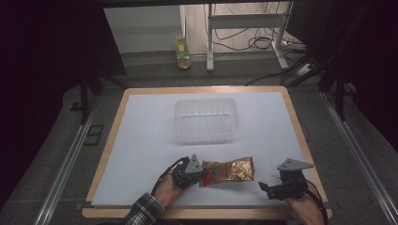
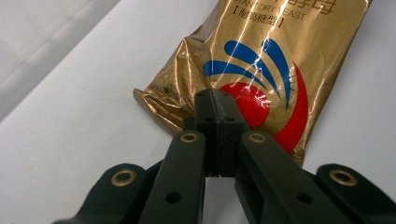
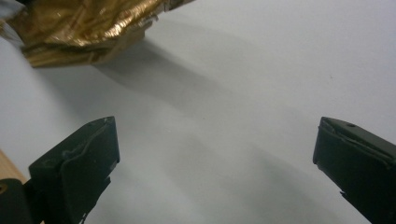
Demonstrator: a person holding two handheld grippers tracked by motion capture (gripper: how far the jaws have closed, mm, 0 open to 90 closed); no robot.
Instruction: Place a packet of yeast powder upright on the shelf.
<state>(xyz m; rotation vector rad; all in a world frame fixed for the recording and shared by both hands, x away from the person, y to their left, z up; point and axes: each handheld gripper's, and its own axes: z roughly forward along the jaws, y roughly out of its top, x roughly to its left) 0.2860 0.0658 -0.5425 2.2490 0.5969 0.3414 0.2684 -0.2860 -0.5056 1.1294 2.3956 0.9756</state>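
While our left gripper (image 1: 201, 174) was clamped on the near end of the gold packet (image 1: 231, 170), which lay on the white sheet (image 1: 141, 140) in front of the clear tub (image 1: 205, 121), our right gripper (image 1: 268, 186) waited beside it, jaws apart. We judged the thin foil edge could slip free or tear if lifted quickly.

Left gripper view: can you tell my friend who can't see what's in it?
A shiny gold packet with blue and red swirls lies on a white table. The black left claw is shut, its tips together at the packet's near edge.
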